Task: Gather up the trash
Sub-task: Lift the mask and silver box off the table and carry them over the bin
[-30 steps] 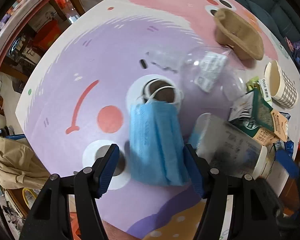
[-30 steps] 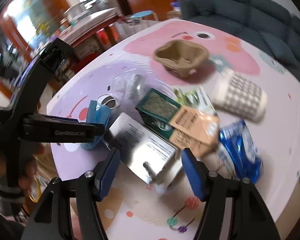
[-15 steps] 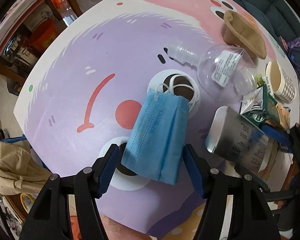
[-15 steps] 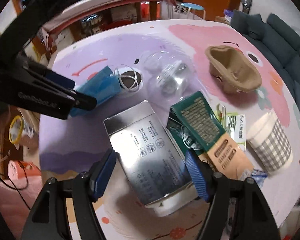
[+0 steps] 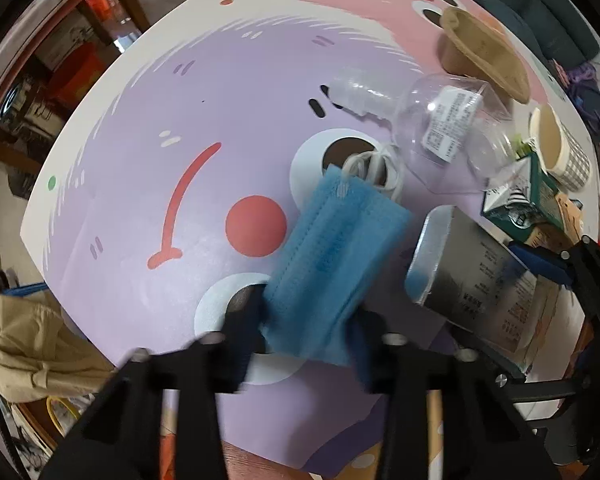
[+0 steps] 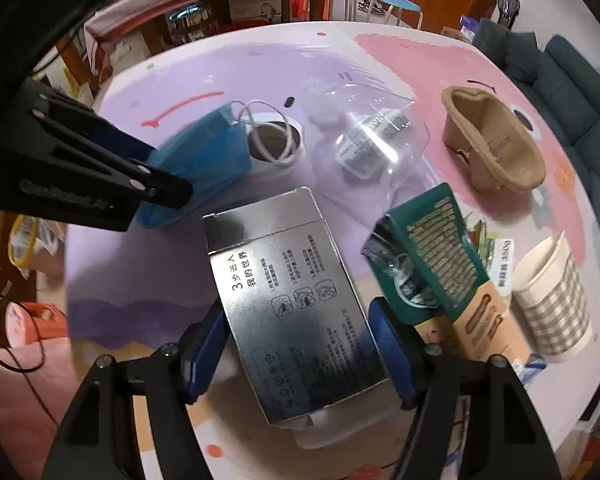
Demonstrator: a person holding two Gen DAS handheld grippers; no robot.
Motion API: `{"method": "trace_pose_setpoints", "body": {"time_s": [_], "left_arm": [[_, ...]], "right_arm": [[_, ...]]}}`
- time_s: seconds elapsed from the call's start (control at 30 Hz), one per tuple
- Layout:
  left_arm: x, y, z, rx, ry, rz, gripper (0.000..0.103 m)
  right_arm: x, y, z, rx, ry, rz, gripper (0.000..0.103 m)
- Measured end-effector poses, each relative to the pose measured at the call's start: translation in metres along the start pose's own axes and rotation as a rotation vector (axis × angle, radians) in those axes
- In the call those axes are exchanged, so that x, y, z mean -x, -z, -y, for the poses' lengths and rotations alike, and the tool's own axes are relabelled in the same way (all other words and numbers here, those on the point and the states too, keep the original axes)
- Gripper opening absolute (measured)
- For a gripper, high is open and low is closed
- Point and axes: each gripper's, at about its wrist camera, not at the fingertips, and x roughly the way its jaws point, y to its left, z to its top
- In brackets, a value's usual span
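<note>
In the lower middle of the left wrist frame the left claw point(image 5: 306, 336) is closing, its blurred pads pinching the near end of the blue face mask point(image 5: 332, 256) on the tabletop point(image 5: 140, 140). In the lower middle of the right wrist frame the right claw point(image 6: 296, 354) is closing on the silver box point(image 6: 292, 304), pads seemingly just clear of its sides

Trash on the counter point(image 6: 380, 52): one blue face mask point(image 5: 332, 256), one silver box point(image 6: 292, 312), one clear plastic bottle point(image 6: 364, 136), one green carton point(image 6: 428, 256), one brown pulp cup carrier point(image 6: 496, 144), one checked paper cup point(image 6: 552, 300), and two grippers, left point(image 5: 306, 344) and right point(image 6: 296, 352).
</note>
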Motion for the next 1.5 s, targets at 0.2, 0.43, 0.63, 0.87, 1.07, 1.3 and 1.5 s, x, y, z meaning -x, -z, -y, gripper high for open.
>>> {"method": "trace_pose_setpoints", "body": {"time_s": [0.2, 0.43, 0.63, 0.87, 1.07, 1.3, 1.5], "left_arm": [[0.007, 0.007, -0.011, -0.008, 0.048, 0.006, 0.014], [0.019, 0.024, -0.030, -0.057, 0.105, -0.005, 0.013], [0.036, 0.033, -0.057, -0.157, 0.155, -0.006, 0.013], [0.060, 0.041, -0.080, -0.361, 0.211, -0.005, 0.013], [0.072, 0.053, -0.108, -0.496, 0.264, 0.009, 0.013], [0.068, 0.085, -0.141, -0.552, 0.294, -0.070, 0.013], [0.058, 0.127, -0.146, -0.629, 0.275, -0.129, 0.013]], "right_arm": [[0.009, 0.005, -0.005, -0.088, -0.016, 0.019, 0.069], [0.031, 0.021, -0.007, -0.348, -0.078, 0.061, 0.069], [0.046, 0.043, -0.025, -0.593, -0.085, 0.091, 0.069], [0.056, 0.062, -0.077, -0.845, -0.001, 0.132, 0.069], [0.058, 0.073, -0.136, -1.069, 0.030, 0.184, 0.069], [0.055, 0.079, -0.199, -1.179, 0.070, 0.164, 0.069], [0.059, 0.103, -0.234, -1.263, 0.088, 0.150, 0.069]]}}
